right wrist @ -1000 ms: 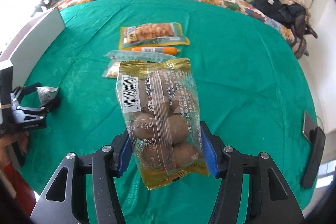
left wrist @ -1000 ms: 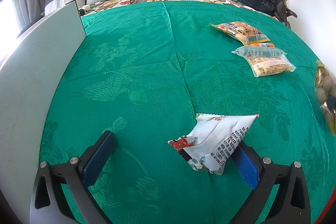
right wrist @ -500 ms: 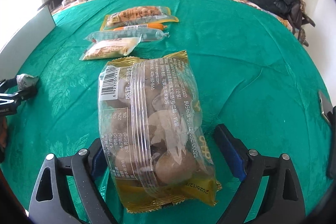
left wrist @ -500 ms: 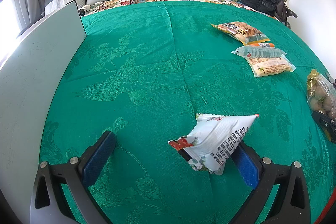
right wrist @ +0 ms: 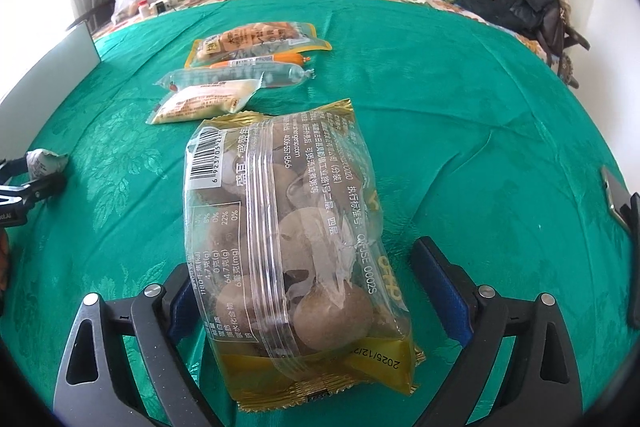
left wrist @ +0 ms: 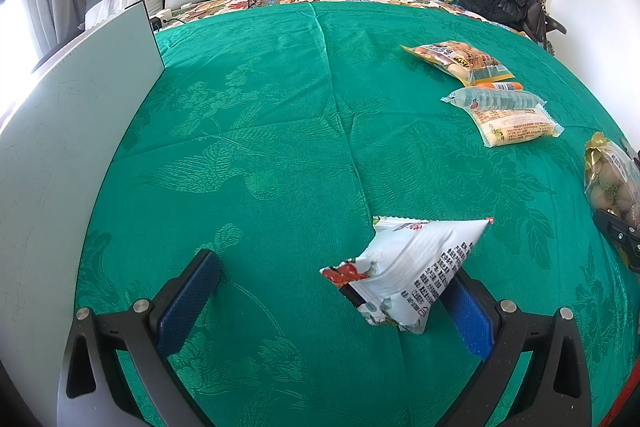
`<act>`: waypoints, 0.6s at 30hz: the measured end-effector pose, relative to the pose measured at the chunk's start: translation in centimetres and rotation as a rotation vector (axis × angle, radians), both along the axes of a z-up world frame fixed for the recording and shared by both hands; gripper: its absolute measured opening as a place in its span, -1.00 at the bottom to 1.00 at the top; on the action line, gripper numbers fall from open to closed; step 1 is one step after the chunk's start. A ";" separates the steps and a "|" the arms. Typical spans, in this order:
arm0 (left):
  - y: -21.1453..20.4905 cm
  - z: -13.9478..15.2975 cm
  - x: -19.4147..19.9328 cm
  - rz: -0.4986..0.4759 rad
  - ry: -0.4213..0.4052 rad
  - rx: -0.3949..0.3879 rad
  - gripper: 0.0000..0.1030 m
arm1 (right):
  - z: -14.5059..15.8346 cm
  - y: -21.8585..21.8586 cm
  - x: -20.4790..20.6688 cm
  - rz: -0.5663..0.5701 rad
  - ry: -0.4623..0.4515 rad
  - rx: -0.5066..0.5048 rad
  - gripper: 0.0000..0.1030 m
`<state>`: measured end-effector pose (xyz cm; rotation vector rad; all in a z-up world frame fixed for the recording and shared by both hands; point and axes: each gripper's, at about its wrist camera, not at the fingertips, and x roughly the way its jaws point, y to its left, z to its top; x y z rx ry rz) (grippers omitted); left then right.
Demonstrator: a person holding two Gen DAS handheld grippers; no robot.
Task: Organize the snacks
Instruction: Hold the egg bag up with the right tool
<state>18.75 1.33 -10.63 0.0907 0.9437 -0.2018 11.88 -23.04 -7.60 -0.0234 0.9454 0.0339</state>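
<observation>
Right claw (right wrist: 316,291) spread; clear crinkly gold-edged bag of round brown balls (right wrist: 288,239) flat on green damask bedspread (right wrist: 460,107). Left claw (left wrist: 332,291) spread, glossy white pouch (left wrist: 404,271) against 3-o'clock pad.

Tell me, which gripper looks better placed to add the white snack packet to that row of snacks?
Left, probably. The left gripper is open around the white packet, which leans on one finger. The right gripper, also open, frames the gold bag beside the snack row.

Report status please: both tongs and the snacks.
Right tongs open, clear bag of brown balls released on green cover. Left tongs open, white packet at one pad. Nothing blocking.
</observation>
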 end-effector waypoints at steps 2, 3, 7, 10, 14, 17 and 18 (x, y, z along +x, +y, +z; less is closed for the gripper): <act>0.0 0.0 0.0 0.000 0.000 0.000 1.00 | 0.0 0.0 0.0 0.000 0.000 0.000 0.85; 0.0 0.0 0.0 0.000 0.000 0.000 1.00 | 0.0 0.0 0.0 0.000 0.000 0.000 0.85; 0.0 0.0 0.0 0.000 0.000 0.000 1.00 | 0.0 0.0 -0.1 0.000 0.000 0.000 0.86; 0.0 0.0 0.0 0.000 0.000 0.000 1.00 | 0.0 0.0 -0.1 0.000 0.000 0.000 0.86; 0.0 0.0 0.0 0.000 0.000 0.000 1.00 | 0.1 0.0 -0.1 -0.001 0.001 0.000 0.87; 0.0 0.0 0.0 0.000 0.000 0.000 1.00 | 0.1 0.0 -0.1 -0.001 0.001 -0.001 0.87; 0.0 0.0 0.0 0.000 0.000 0.000 1.00 | 0.0 0.0 0.2 -0.002 0.001 -0.001 0.87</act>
